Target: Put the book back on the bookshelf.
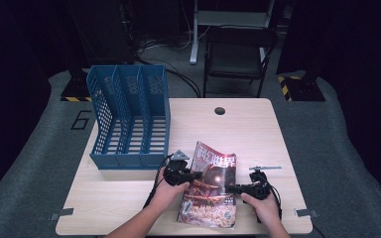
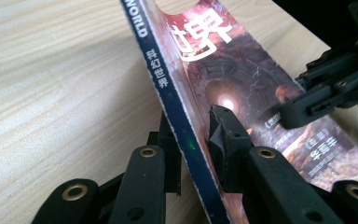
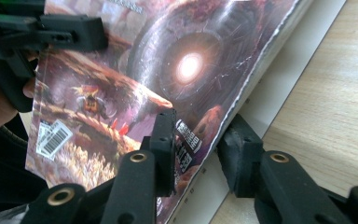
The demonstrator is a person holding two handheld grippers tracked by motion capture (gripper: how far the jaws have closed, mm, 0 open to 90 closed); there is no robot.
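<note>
— What's the surface like, and the room around it?

— A pale wood-grain surface (image 1: 258, 134) with a round cable hole near its far edge. A blue three-slot file rack (image 1: 129, 119) stands on its far left part. Beyond it the room is dark: a black folding chair (image 1: 238, 57) on grey floor, cables trailing behind it, and yellow-black striped markers to either side.

— Where's the magazine?

— The magazine (image 1: 211, 186) sits at the near middle of the surface, between the two hands, its spine side raised and its cover bowed. A second white-edged one seems to lie under it, seen in the right gripper view.

— And the left gripper?

— The left gripper (image 1: 194, 174) comes in from the left. Its jaws are clenched on the magazine's dark blue spine edge, one pad on the cover, the other behind the spine.

— The right gripper?

— The right gripper (image 1: 231, 188) reaches in from the right. Its jaws straddle the magazine's page edge, one over the cover, one beneath. The upper pad lies on the cover; whether the lower one presses, I cannot tell.
</note>
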